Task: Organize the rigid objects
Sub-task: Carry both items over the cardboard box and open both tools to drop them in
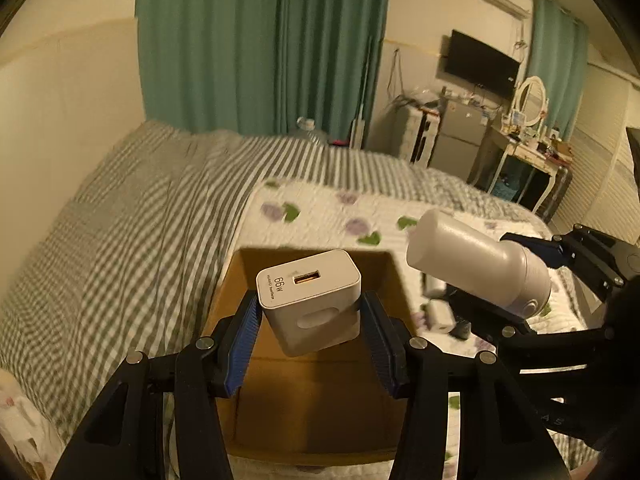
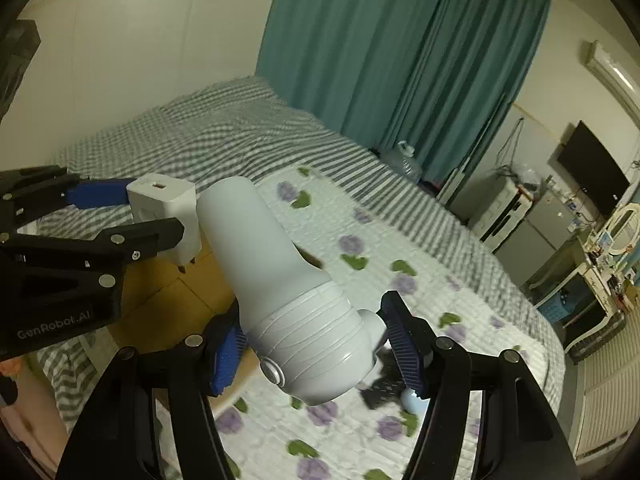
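the left tool (image 1: pixel 310 322) squeezes a white charger (image 1: pixel 308 300) above the open cardboard box (image 1: pixel 320 400) on the bed (image 1: pixel 120 220), and it could slip and miss the box because the blue pads only pinch its smooth sides. the right tool (image 2: pixel 316 350) squeezes a white bottle-shaped gadget (image 2: pixel 288 292) by its fat end, so the long part could tip out. the left view shows inside the box, while the right view shows the gadget's round button (image 2: pixel 273 371).
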{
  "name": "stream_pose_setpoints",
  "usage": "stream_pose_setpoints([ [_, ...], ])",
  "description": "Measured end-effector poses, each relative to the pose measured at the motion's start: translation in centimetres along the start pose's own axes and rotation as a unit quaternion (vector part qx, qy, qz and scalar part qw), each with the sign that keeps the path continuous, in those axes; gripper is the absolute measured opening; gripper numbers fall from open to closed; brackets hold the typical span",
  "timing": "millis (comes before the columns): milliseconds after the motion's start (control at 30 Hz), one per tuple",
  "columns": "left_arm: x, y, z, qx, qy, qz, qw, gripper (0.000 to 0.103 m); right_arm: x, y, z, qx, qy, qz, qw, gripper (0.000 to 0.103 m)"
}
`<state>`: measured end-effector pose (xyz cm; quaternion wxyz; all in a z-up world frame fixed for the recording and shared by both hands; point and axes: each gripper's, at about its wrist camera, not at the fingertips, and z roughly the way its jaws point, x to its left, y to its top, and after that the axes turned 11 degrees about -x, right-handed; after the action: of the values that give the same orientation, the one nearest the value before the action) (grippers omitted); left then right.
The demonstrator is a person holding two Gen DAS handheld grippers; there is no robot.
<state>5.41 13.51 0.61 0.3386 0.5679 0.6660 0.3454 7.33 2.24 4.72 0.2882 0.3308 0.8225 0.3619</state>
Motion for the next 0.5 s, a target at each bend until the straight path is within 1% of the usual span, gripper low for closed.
stream_pose_setpoints([
  [167, 1.9, -1.8, 2.9, 0.029, 0.003, -0.008, 0.9995, 0.052, 1.3, -0.6, 4.0, 0.025, 0.005, -0.002, 1.0, 0.064],
  [267, 2.1, -2.5, 3.7, 0.036, 0.003, -0.005, 0.9993, 0.052, 1.8, -1.5, 5.9, 0.039, 0.003, 0.0, 0.999, 0.064],
  [400, 2.1, -3.1, 4.6, 0.041, 0.002, 0.006, 0.9991, 0.052, 1.6, -2.3, 8.3, 0.057, 0.001, 0.009, 0.998, 0.064],
  [500, 2.3, -3.3, 5.2, 0.048, -0.001, 0.006, 0.9988, 0.052, 1.2, -2.6, 9.0, 0.056, 0.012, 0.022, 0.998, 0.065],
])
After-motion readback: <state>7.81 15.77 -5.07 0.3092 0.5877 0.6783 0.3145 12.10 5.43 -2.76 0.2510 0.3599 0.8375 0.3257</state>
